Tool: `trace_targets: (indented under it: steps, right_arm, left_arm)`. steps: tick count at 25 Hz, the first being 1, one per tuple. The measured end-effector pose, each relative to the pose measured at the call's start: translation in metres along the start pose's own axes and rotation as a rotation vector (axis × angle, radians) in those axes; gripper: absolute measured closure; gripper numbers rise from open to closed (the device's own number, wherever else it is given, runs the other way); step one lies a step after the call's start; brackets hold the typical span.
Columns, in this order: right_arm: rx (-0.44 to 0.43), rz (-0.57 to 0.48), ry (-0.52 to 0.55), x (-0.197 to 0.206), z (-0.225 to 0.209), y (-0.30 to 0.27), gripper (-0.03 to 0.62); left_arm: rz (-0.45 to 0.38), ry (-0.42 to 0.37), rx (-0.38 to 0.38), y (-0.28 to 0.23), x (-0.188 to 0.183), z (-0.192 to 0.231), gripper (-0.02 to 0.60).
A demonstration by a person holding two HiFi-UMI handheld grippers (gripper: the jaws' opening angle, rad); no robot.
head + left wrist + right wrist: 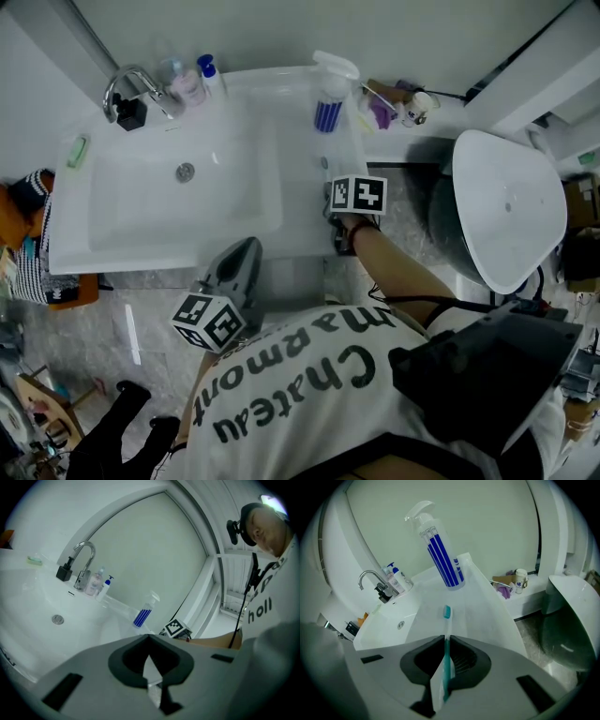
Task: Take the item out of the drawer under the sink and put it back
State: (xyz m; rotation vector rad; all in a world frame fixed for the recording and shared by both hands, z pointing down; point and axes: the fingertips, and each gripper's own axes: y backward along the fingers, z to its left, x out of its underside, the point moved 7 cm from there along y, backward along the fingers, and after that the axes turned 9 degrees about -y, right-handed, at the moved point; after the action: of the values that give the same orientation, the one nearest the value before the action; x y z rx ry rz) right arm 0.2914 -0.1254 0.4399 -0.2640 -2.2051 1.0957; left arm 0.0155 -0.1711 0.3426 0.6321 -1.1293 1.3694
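My right gripper (444, 641) is shut on a teal toothbrush (447, 620). The brush head sticks out past the jaws, over the flat right side of the white sink (483, 616). In the head view its marker cube (357, 194) sits at the sink's right front corner. My left gripper (148, 637) is shut with nothing between its jaws. It hangs in front of the sink's front edge (187, 258), pointing toward the basin. The drawer under the sink is hidden in every view.
A blue-striped spray bottle (440, 550) stands on the sink's right side, beyond the brush. A faucet (131, 84) and small bottles (192, 80) stand at the back left. A white toilet lid (511, 211) is on the right, with small items (398, 101) on the ledge behind.
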Motion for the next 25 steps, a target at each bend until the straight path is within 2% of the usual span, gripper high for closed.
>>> trace_targets:
  steps: [9,18,25]
  right_arm:
    - [0.059,0.067,0.050,-0.006,0.005,-0.003,0.549]
    - [0.057,0.128,0.112,-0.010,0.007,-0.006,0.549]
    - [0.044,0.134,0.121,-0.012,0.006,-0.009,0.549]
  left_arm:
    - [-0.012,0.002,-0.015,0.003,-0.003,-0.001,0.574]
    - [-0.006,0.013,-0.022,0.003,0.001,0.000,0.574]
    - [0.014,0.055,-0.044,0.004,0.008,0.006,0.574]
